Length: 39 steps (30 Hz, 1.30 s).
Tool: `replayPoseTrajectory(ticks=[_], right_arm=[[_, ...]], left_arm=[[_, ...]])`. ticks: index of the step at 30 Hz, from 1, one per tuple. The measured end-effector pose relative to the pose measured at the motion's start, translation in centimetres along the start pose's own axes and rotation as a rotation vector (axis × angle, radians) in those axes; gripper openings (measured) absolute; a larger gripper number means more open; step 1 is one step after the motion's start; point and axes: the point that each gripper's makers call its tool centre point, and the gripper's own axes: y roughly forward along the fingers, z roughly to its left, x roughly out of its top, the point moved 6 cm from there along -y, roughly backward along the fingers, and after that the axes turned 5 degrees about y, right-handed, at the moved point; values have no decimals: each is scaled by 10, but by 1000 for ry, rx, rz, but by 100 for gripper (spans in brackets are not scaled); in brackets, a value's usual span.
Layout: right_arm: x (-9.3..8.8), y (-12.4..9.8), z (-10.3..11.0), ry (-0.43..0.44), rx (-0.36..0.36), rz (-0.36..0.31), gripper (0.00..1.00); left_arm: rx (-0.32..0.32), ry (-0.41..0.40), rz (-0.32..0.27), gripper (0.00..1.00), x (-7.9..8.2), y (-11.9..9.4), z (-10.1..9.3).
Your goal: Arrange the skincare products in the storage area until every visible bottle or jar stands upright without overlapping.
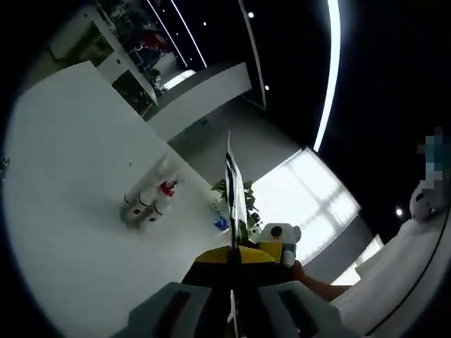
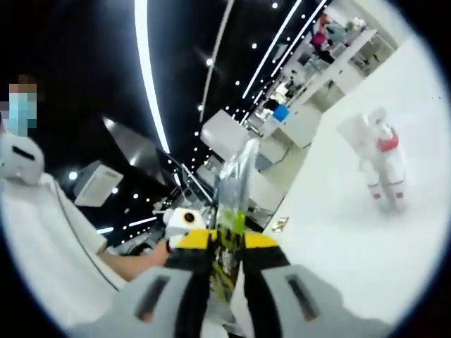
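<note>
On the white table (image 1: 70,211), bottles (image 1: 144,204) stand (beyond both hand-held grippers clamping a packet (image 1: 234,193)).

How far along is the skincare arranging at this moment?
Done: white bottles with red caps stand grouped on the white table. In hand: both grippers, left and right, clamp one clear plastic packet. Left: setting it down.
</note>
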Motion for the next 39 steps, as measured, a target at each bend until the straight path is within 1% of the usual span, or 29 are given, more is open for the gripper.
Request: replayPoseTrajectory(ticks=[2, 3, 5, 8, 10, 13, 14, 16, 18, 21, 22, 26, 29, 31, 33, 34, 35, 36, 39], right_arm=[[-1, -1, -2, -5, -12, 7, 16], [-1, -2, -2, -6, -14, 7, 18], [-1, -5, -6, -23, -45, 0, 22], [-3, -9, -9, -13, -76, 6, 25], [-2, -15, -13, -45, -117, -6, 30], [-1, -23, -14, -68, -145, -21, 36], [0, -24, -14, -74, -150, -25, 38], [3, -32, -19, -86, -186, -44, 43], [4, -34, -21, -88, -197, -48, 47], [7, -41, -25, -97, -230, -71, 51], [8, -42, -26, -103, -239, -76, 53], [15, -51, -29, -149, -301, -109, 60], [19, -56, -29, -192, -334, -127, 66], [21, -61, -30, -230, -371, -125, 69], [21, -65, -32, -238, -396, -119, 72], [21, -66, -33, -244, -411, -112, 73], [21, -67, -35, -249, -419, -110, 74], [22, -71, -37, -266, -447, -105, 76], [25, -78, -41, -284, -496, -120, 81]], left_arm=[[4, 2, -9, 0, 5, 0, 3], [6, 2, -11, 0, 6, 0, 4], [23, 6, -21, 0, 12, -1, 11], [45, 1, -23, 0, 19, 0, 21], [60, 0, -19, 0, 22, 0, 29], [83, -10, -7, 0, 30, 3, 45], [85, -10, -5, 0, 30, 4, 46], [98, -8, 6, 0, 34, 7, 53], [106, -18, 11, 0, 37, 9, 59], [119, -33, 13, 0, 44, 16, 72], [120, -34, 13, 0, 45, 17, 73], [139, -45, 26, 0, 54, 27, 89], [158, -61, 37, 0, 56, 33, 99], [169, -71, 46, 0, 59, 39, 109], [183, -75, 61, 0, 59, 42, 115], [196, -91, 72, 0, 59, 45, 121], [198, -91, 73, 0, 60, 46, 123], [203, -94, 82, 0, 60, 49, 128], [214, -112, 94, 0, 61, 54, 137]])
